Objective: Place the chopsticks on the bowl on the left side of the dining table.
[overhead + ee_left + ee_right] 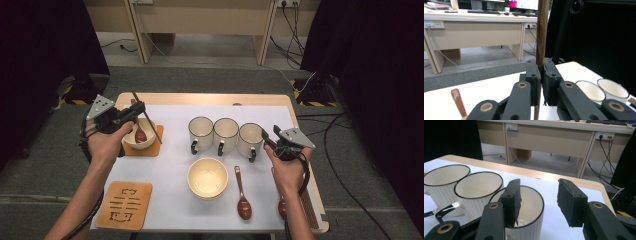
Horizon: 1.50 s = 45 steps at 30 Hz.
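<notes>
From the high view, the left gripper sits at the far left of the table, clamped on a dark chopstick that slants from far-left to near-right over a small bowl. That bowl stands on an orange coaster and has a brown spoon in it. Near the left edge lies a second, patterned coaster. In the middle, three mugs stand in a row, touching, with a large bowl just near of them. A second spoon lies right of that bowl. The right gripper hovers by the rightmost mug, one jaw over its rim.

In the left gripper view, the two jaws press together on the chopstick, which stands upright between the pads and runs out of the top. The spoon handle shows at lower left, two mugs at lower right.

In the right gripper view, the right gripper has its jaws apart, holding nothing. The left jaw hangs over the mouth of the nearest mug; the right jaw is outside it, over the table. Two more mugs stand to the left.
</notes>
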Available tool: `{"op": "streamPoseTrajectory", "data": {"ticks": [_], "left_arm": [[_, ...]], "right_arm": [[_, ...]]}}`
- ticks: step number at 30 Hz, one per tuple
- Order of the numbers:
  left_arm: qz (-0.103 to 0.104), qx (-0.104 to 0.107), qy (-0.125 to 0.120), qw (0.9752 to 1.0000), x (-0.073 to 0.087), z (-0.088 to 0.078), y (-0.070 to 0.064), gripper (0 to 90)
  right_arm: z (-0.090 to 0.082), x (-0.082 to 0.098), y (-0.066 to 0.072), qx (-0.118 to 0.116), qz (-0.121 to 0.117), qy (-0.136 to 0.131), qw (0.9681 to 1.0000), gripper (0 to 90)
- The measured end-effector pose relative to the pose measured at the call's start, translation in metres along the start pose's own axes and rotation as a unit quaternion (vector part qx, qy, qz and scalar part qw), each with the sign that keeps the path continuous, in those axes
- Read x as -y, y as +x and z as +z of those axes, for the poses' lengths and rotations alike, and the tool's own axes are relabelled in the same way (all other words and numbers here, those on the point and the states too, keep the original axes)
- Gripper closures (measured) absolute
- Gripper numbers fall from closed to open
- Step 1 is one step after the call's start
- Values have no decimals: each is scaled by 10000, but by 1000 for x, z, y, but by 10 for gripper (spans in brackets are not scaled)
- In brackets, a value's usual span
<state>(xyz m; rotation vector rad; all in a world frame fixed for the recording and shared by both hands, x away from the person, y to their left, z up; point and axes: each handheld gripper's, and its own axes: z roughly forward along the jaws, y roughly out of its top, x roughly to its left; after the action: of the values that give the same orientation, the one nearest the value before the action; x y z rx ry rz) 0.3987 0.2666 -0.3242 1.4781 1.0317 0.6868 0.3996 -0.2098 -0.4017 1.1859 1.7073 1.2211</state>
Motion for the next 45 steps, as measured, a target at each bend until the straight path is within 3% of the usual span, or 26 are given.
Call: {"op": "streamPoseTrajectory", "data": {"ticks": [8,12,14,24,29,36,39,41,43,44,45], "left_arm": [[6,-211,98,9997,11,-26,13,832],[-194,-217,137,9995,21,-37,21,831],[-127,-289,202,9993,26,-42,23,832],[-191,-662,555,9961,38,-59,44,831],[-264,-805,850,9928,42,-47,51,832],[-541,-1017,878,9895,41,-22,63,834],[-717,-1228,931,9854,43,-4,73,832],[-888,-1401,997,9811,44,12,80,827],[-935,-1490,1067,9786,46,25,83,828],[-935,-1490,1067,9786,46,25,83,827],[-1033,-1488,1136,9769,47,34,85,829]], "right_arm": [[-6,5,-3,32,68,-57,10000,538],[-7,7,-4,44,88,-45,9999,537],[-7,8,-3,45,113,-32,9999,537],[-8,9,-5,82,111,-20,9999,537],[-7,10,-3,52,105,-4,9999,537],[-7,9,-4,65,117,-25,9999,536],[-7,9,-4,72,122,-23,9999,535],[-7,10,-4,77,128,-2,9999,535],[-6,11,-4,61,154,10,9999,533],[-6,11,-4,61,154,10,9999,533],[-6,12,-4,49,167,39,9998,533]]}}
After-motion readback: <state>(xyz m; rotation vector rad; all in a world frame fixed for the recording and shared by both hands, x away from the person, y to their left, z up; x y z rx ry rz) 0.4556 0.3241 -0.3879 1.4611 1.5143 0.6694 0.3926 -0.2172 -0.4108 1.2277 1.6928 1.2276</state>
